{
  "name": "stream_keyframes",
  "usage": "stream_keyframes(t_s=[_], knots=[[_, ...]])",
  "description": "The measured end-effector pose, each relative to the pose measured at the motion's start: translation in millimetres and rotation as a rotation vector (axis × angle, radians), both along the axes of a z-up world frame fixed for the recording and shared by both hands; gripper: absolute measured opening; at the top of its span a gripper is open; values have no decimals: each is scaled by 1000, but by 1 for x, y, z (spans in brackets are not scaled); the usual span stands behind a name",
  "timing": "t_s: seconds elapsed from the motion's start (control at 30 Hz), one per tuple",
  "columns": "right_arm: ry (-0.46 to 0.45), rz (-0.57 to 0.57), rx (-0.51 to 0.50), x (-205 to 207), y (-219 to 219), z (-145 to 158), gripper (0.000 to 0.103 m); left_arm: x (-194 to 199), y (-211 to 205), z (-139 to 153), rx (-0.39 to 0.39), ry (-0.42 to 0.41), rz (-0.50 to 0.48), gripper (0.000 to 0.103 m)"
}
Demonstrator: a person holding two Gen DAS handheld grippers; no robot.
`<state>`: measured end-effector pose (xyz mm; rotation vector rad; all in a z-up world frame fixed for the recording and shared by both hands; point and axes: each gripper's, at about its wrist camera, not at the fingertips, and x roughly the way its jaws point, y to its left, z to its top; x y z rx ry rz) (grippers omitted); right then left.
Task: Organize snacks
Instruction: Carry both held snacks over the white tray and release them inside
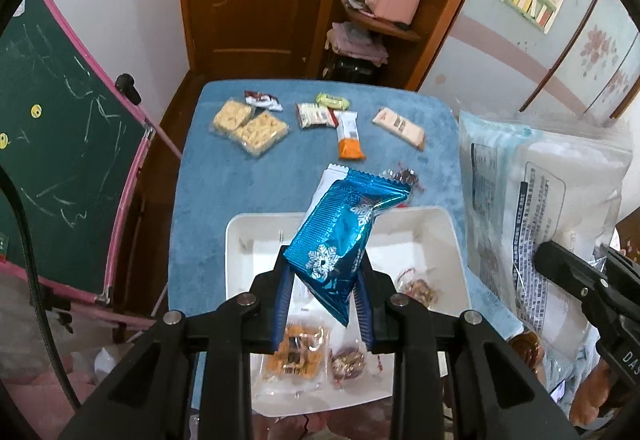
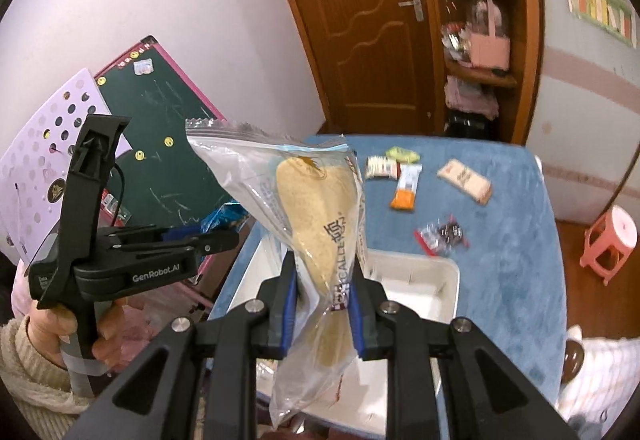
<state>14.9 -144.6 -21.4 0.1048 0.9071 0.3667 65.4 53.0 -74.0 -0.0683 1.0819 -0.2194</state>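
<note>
My left gripper (image 1: pixel 323 272) is shut on a shiny blue snack packet with snowflakes (image 1: pixel 344 232) and holds it above the white tray (image 1: pixel 240 240). The tray holds an orange cracker pack (image 1: pixel 298 360) and small wrapped sweets (image 1: pixel 348 364). My right gripper (image 2: pixel 325 276) is shut on a clear bag with a tan pastry (image 2: pixel 316 208), raised over the tray's (image 2: pixel 448 280) near left side. The same bag shows at the right of the left wrist view (image 1: pixel 540 200). The left gripper also shows at the left of the right wrist view (image 2: pixel 216 240).
On the blue tablecloth (image 1: pixel 248 176) lie loose snacks: two clear packs of yellow biscuits (image 1: pixel 250 128), an orange-and-white bar (image 1: pixel 349 136), a beige bar (image 1: pixel 399 127), a small dark wrapped candy (image 2: pixel 444 234). A green chalkboard (image 1: pixel 60 144) stands left; a pink stool (image 2: pixel 610 236) right.
</note>
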Motion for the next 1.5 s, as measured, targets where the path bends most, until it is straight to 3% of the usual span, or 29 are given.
stream_keyframes(t_s=[0.4, 0.97, 1.1, 1.13, 1.23, 1.5], knots=[[171, -131, 7, -7, -12, -41, 22, -14, -25, -40, 71, 77, -74, 27], [292, -170, -15, 2, -14, -71, 27, -10, -33, -49, 98, 108, -74, 30], [313, -153, -15, 4, -11, -75, 34, -11, -31, -48, 91, 102, -60, 83], [309, -152, -17, 4, -10, -75, 39, -12, -31, -47, 91, 93, -58, 87], [281, -151, -17, 3, -8, -70, 51, -13, -30, -45, 85, 81, -59, 87], [283, -165, -12, 5, -11, -69, 51, -12, -30, -46, 93, 88, -52, 87]])
